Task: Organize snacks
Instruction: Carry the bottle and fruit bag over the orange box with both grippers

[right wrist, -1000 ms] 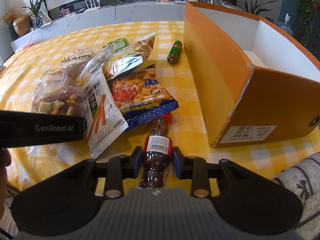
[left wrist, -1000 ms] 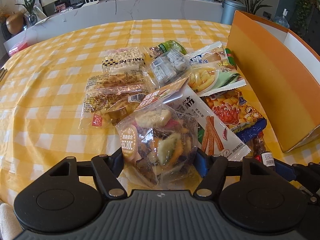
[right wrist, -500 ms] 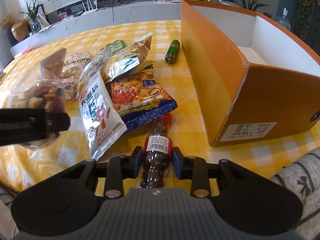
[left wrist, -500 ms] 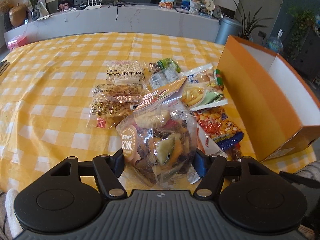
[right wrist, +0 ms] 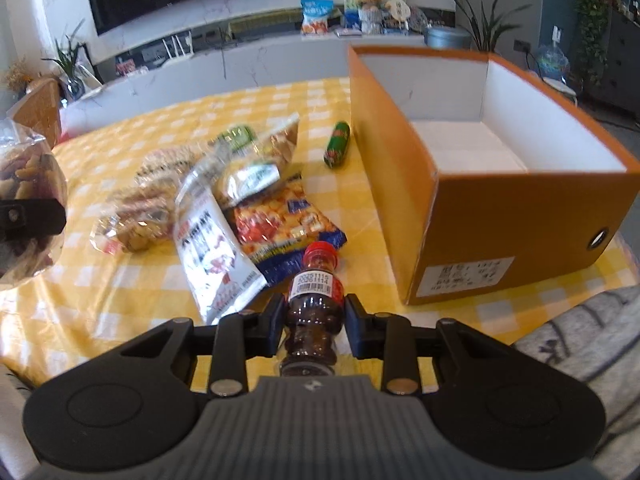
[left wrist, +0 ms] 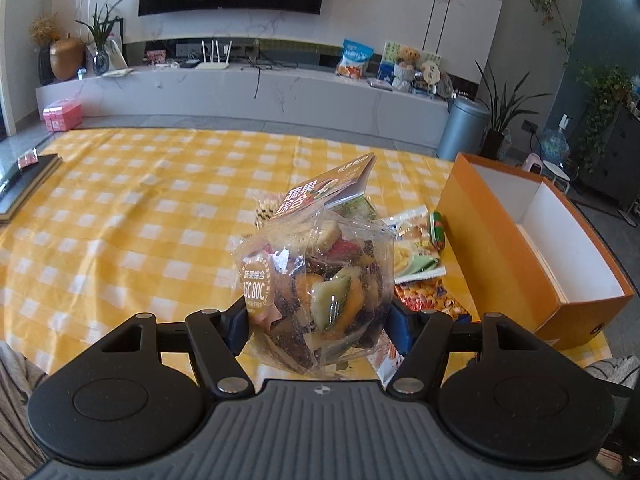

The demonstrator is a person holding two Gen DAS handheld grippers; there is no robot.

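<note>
My left gripper is shut on a clear bag of dried fruit and vegetable chips and holds it well above the yellow checked table. The bag also shows at the left edge of the right wrist view. My right gripper is shut on a small dark bottle with a red cap, lifted above the table's front edge. The open orange box with a white inside stands to the right of the bottle; it also shows in the left wrist view.
A pile of snack packets lies left of the box, with a green sausage stick beside the box wall. A dark book or tablet lies at the table's far left edge. A white TV bench runs behind the table.
Both grippers have risen. The fruit chip bag has come up off the pile and the bottle has come up off the table; the box interior now shows from above.
</note>
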